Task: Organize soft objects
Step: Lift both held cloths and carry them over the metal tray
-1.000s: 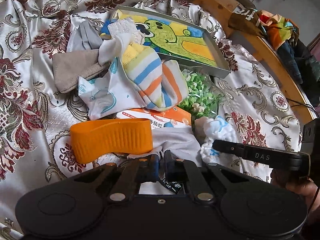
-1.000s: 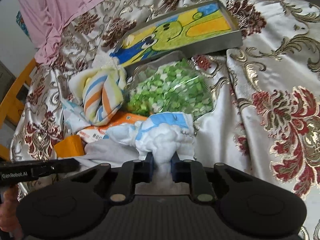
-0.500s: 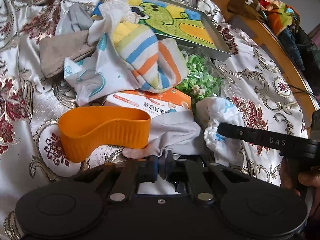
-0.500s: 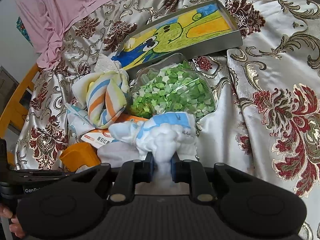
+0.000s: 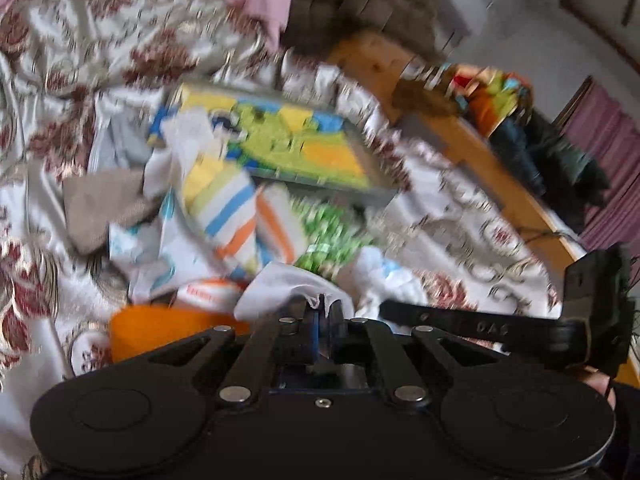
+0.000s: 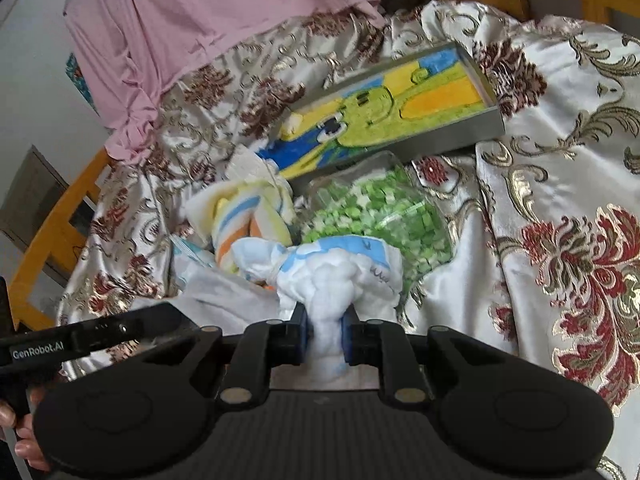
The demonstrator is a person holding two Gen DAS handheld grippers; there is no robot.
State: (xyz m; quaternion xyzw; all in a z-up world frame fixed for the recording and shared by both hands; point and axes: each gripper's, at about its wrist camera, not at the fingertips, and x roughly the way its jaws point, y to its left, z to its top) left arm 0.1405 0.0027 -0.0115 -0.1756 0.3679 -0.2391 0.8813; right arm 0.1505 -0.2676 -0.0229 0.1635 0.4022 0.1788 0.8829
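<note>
the right tongs (image 6: 324, 330) are closed on the bunched end of a white and blue cloth (image 6: 340, 268), which is gripped between the jaws and spreads out directly ahead of them, its long axis running away from the tongs toward the bag of green pieces (image 6: 380, 216). the left tongs (image 5: 323, 318) are nearly shut on the edge of a pale grey cloth (image 5: 288, 284), also directly ahead; that view is blurred, so how firmly it is gripped cannot be told for certain. the two held cloths lie side by side near the middle of the bed (image 6: 560, 184), the grey one toward the left, so each is already nearest the tongs that grip it, and a lift can be judged to part them from the pile only if they are drawn up and back. on the bed can be counted one striped cloth (image 6: 244, 220), one brown cloth (image 5: 100, 208), one orange band (image 5: 160, 330), one orange and white packet (image 5: 208, 292), one painted box (image 6: 396, 108) toward the far edge, and one pink sheet (image 6: 192, 28) at the head. further pale cloths under the striped one cannot be counted.
</note>
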